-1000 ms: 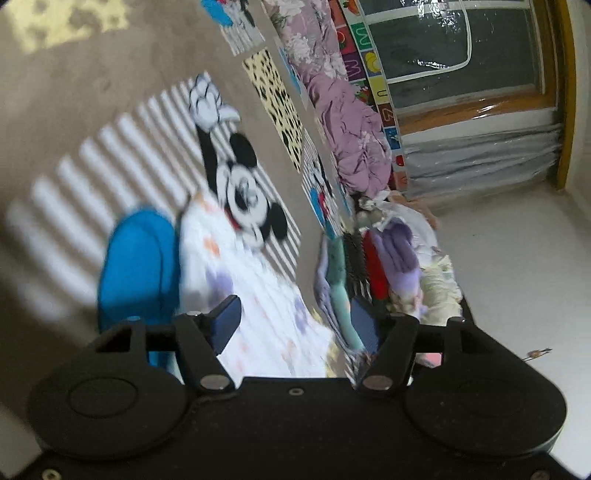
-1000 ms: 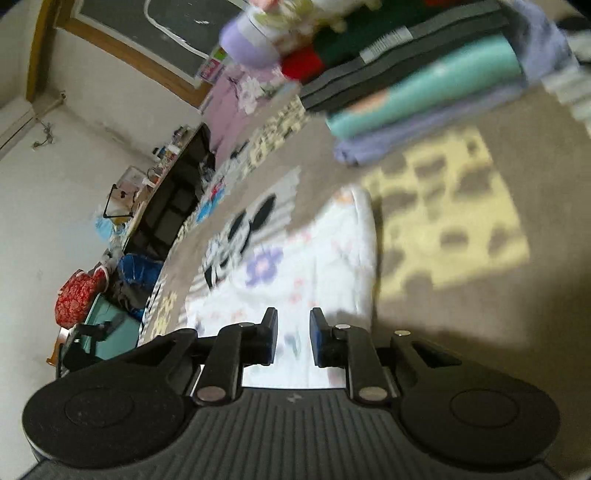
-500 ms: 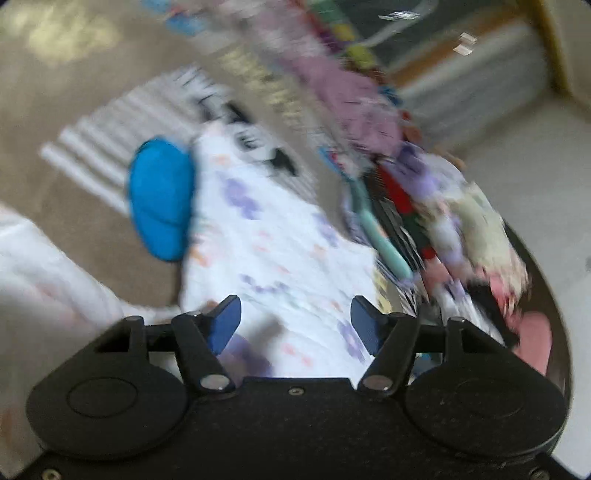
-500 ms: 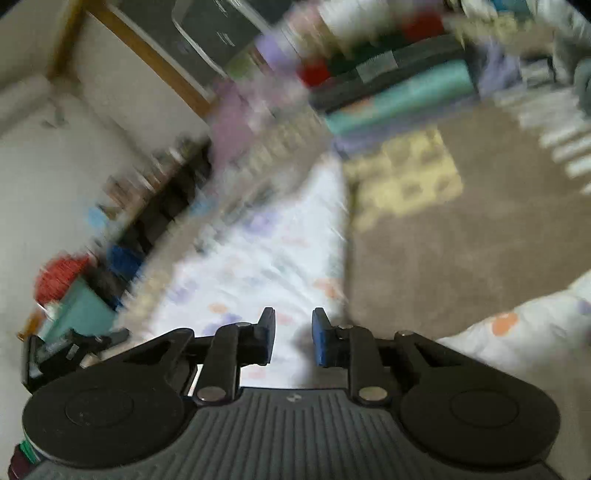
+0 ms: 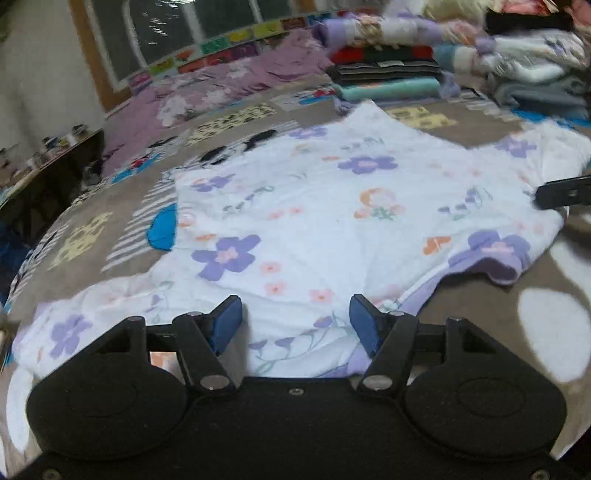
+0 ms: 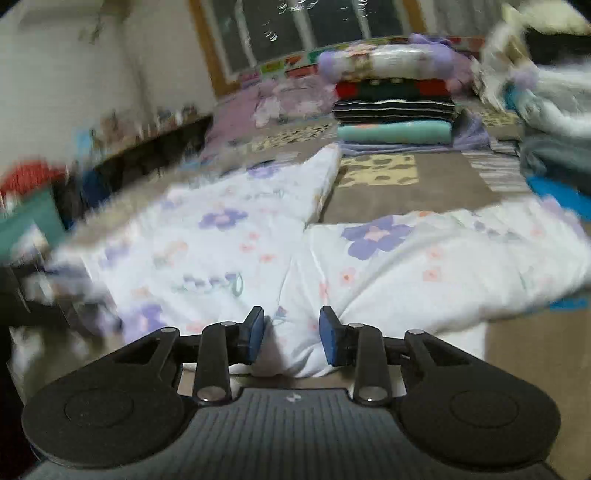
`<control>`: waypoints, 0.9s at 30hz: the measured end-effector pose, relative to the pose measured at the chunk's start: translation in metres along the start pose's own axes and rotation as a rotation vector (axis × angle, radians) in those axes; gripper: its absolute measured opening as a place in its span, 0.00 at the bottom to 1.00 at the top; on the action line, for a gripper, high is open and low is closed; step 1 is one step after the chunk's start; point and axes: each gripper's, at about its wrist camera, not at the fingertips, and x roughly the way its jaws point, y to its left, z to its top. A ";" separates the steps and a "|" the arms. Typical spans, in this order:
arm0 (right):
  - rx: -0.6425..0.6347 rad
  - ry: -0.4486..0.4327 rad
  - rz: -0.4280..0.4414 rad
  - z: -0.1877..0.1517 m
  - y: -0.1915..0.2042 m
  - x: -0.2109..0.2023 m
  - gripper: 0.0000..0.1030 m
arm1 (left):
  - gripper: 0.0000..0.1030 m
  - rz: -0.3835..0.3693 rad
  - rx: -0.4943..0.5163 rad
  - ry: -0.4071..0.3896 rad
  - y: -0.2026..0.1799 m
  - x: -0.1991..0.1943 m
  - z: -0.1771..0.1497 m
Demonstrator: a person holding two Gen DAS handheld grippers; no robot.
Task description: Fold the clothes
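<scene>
Soft matt cloth garment (image 5: 332,206), floral print; napped matt blanket (image 5: 476,136); matt black plastic left gripper (image 5: 295,325), blue pads (image 5: 364,325).

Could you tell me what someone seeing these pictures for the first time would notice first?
The white floral garment spread flat over the patterned bedspread fills both views. The open left gripper and open right gripper sit at its near edge. Behind it stands a neat stack of folded clothes below the window.
</scene>
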 end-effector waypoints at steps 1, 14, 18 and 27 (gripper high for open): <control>-0.005 -0.028 -0.002 0.000 0.000 -0.006 0.32 | 0.62 0.002 -0.008 -0.018 0.001 -0.006 0.000; 0.300 -0.168 -0.242 0.005 -0.089 -0.040 0.31 | 0.67 0.050 -0.070 -0.073 -0.010 -0.032 -0.018; 0.434 -0.260 -0.275 0.003 -0.121 -0.055 0.38 | 0.67 0.061 -0.102 -0.159 -0.014 -0.046 -0.012; 0.449 -0.262 -0.266 0.001 -0.132 -0.053 0.50 | 0.67 -0.038 -0.213 -0.049 -0.017 -0.012 -0.010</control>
